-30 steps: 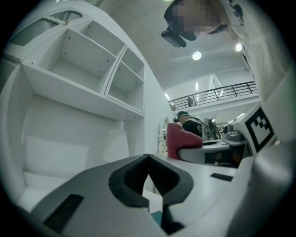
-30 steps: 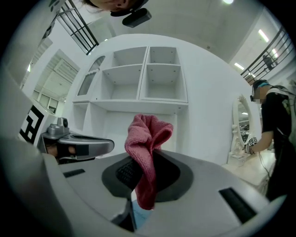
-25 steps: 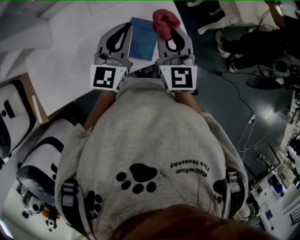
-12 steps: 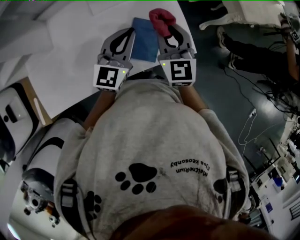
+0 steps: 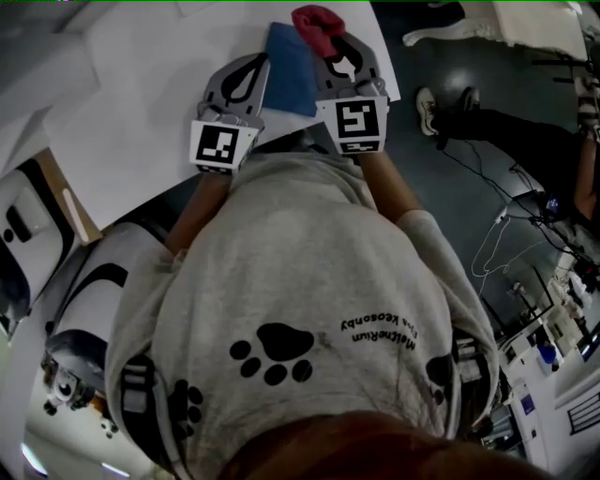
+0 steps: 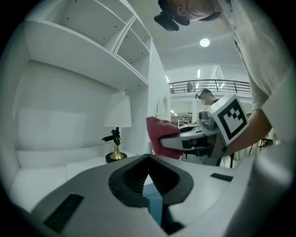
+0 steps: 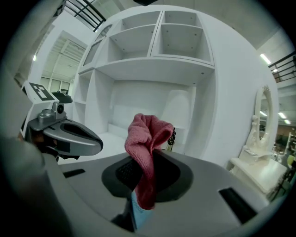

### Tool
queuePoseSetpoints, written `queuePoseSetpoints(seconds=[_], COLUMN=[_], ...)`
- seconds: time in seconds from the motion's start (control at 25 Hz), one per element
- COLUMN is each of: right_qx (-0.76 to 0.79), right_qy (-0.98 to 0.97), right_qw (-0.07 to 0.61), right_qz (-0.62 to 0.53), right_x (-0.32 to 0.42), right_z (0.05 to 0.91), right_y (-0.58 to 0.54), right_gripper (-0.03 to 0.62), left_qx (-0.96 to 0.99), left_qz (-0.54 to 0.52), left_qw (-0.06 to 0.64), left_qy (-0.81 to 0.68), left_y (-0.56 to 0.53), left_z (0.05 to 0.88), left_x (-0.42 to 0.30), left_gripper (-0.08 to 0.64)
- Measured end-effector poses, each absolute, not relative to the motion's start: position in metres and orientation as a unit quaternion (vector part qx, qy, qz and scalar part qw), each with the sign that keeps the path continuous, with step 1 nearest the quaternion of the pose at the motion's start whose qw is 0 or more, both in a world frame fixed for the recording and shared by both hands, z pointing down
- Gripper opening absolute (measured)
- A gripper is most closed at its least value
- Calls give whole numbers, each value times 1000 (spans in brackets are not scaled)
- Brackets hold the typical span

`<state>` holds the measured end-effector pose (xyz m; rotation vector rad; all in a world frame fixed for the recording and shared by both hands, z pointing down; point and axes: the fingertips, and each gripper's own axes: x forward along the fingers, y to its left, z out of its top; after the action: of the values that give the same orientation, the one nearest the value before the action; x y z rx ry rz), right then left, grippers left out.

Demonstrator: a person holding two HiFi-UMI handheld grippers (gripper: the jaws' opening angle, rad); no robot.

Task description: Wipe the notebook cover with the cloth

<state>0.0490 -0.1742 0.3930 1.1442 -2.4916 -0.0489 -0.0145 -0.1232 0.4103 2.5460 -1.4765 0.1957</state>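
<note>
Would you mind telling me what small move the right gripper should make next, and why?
Probably ease the right gripper slightly left and down, so the pink cloth clamped in its jaws lands on the blue notebook. The cloth sits at the notebook's far right corner, seemingly mostly off the cover, while the shut left gripper is beside its left edge.

Pink-red cloth (image 5: 319,25); blue notebook (image 5: 289,82); white table (image 5: 141,122); grey sweatshirt (image 5: 309,281), black paw prints.

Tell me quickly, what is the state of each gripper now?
Left gripper: jaws closed, holding nothing.
Right gripper: jaws closed on the red cloth.
</note>
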Motion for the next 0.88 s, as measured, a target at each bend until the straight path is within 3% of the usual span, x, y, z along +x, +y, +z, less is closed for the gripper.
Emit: queuePoseSetpoints(seconds=[0.88], right_qx=[276], right_qy=[-893], right_qw=[355], right_qz=[3], right_x=[22], right_z=[498], right_y=[-198], right_gripper=[60], left_qx=[842], left_qz=[141], left_qw=[143], left_qy=[-500], left_y=[-120], left_z=[481], left_x=[-24], left_gripper=[12])
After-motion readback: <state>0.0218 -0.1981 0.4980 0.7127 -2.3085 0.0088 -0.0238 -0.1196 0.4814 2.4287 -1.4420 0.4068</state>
